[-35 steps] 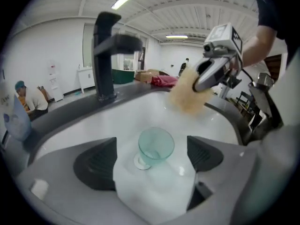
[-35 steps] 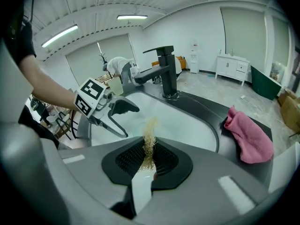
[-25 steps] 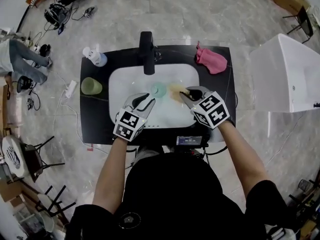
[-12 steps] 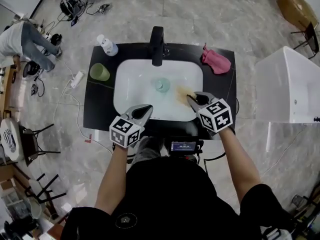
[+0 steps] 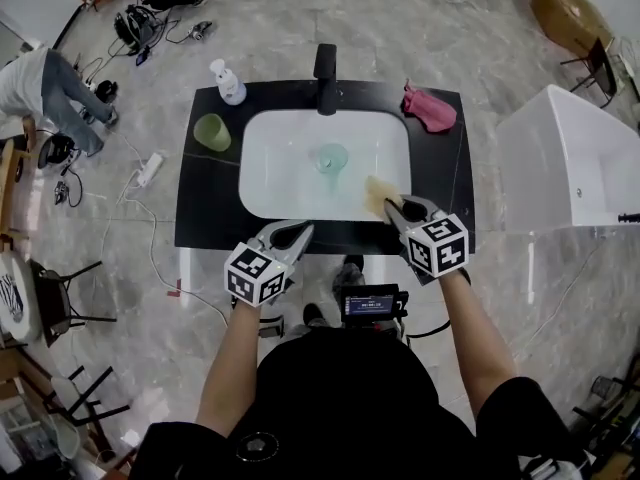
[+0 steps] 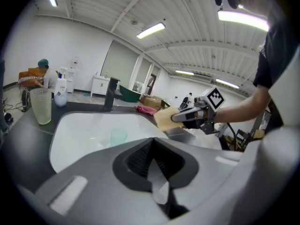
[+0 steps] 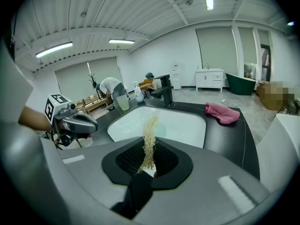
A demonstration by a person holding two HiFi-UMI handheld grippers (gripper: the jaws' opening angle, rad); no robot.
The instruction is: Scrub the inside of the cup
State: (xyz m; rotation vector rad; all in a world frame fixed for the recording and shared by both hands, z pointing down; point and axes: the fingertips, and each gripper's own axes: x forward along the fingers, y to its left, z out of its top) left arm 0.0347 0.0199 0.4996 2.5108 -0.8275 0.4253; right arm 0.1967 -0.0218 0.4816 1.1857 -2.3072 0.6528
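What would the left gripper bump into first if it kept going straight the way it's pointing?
Probably the white inside of the sink, past its near rim. The shut, empty left gripper aims forward and downward into the basin; the teal cup stands left of that line, though depth is uncertain.

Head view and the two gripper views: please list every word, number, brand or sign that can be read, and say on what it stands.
No text can be read with certainty.
Small screen in front of the person: lit characters, too small to read.
White bottle, label: blurred.
Marker cubes: black-and-white square patterns only, no letters.
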